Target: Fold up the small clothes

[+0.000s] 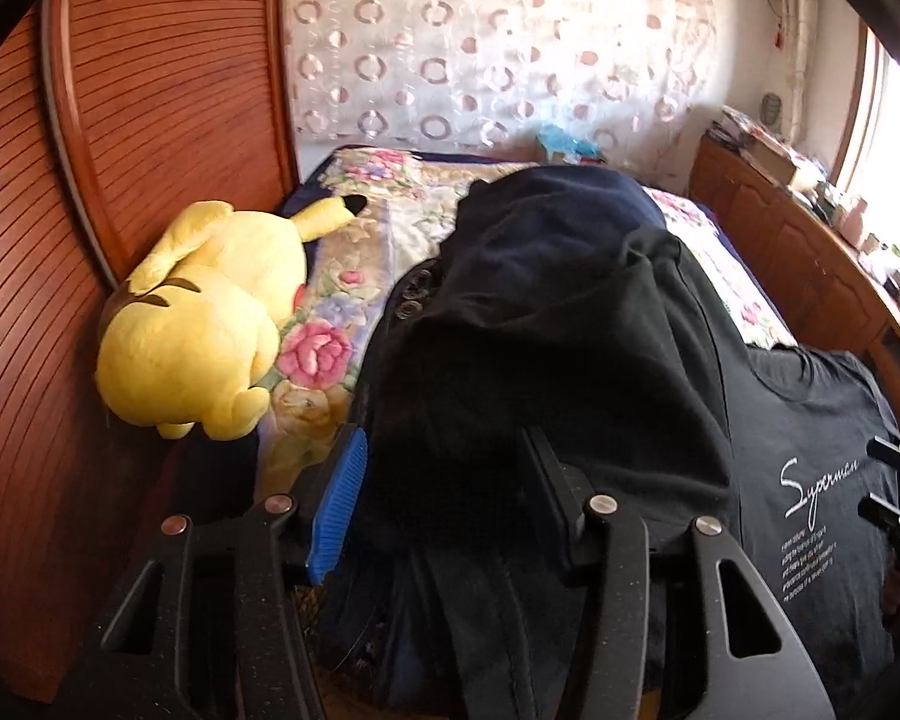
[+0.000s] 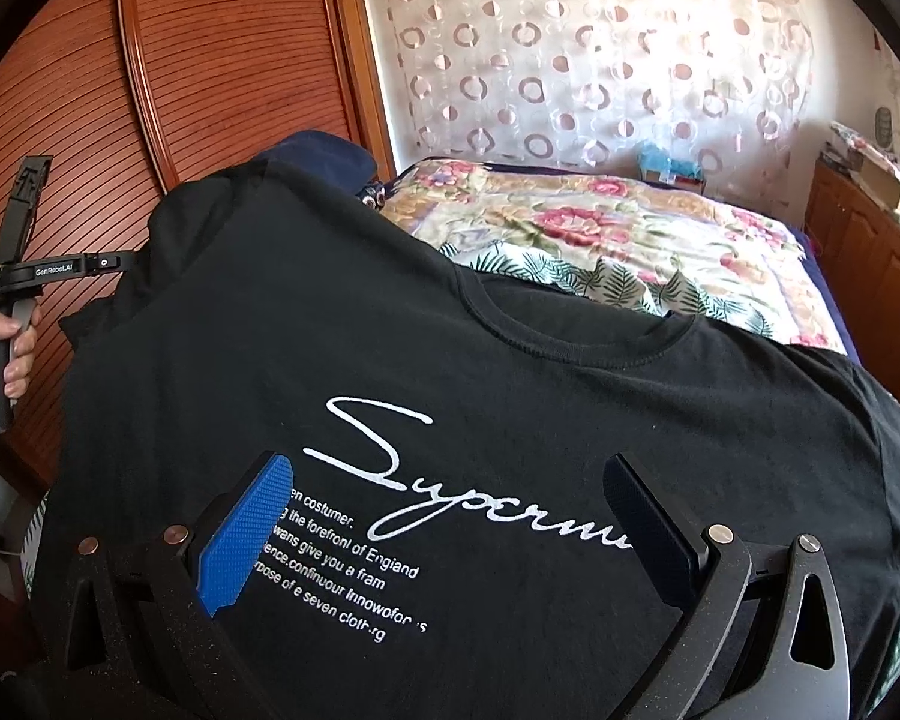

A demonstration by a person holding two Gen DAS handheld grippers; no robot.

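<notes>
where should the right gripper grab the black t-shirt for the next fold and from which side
Probably the right sleeve edge of the black t-shirt, coming down from above at the shirt's right side. The shirt lies flat, print up, with its collar toward the floral bedspread, so only an outer edge gives the open right gripper a pinchable fold.

In the left wrist view, the right finger pad of the left claw (image 1: 444, 504) is buried in a bunched dark garment (image 1: 546, 324), so whether the fabric is pinched cannot be told, and the right claw (image 1: 897, 498) is cut off by the right edge. The small print under the script on the black T-shirt (image 2: 510, 372) is partly covered by the right claw's blue pad (image 2: 243, 534) and partly illegible, while the script itself is cut short behind the other finger. The clutter on the wooden cabinet (image 2: 858, 228) is too small to be identified.
</notes>
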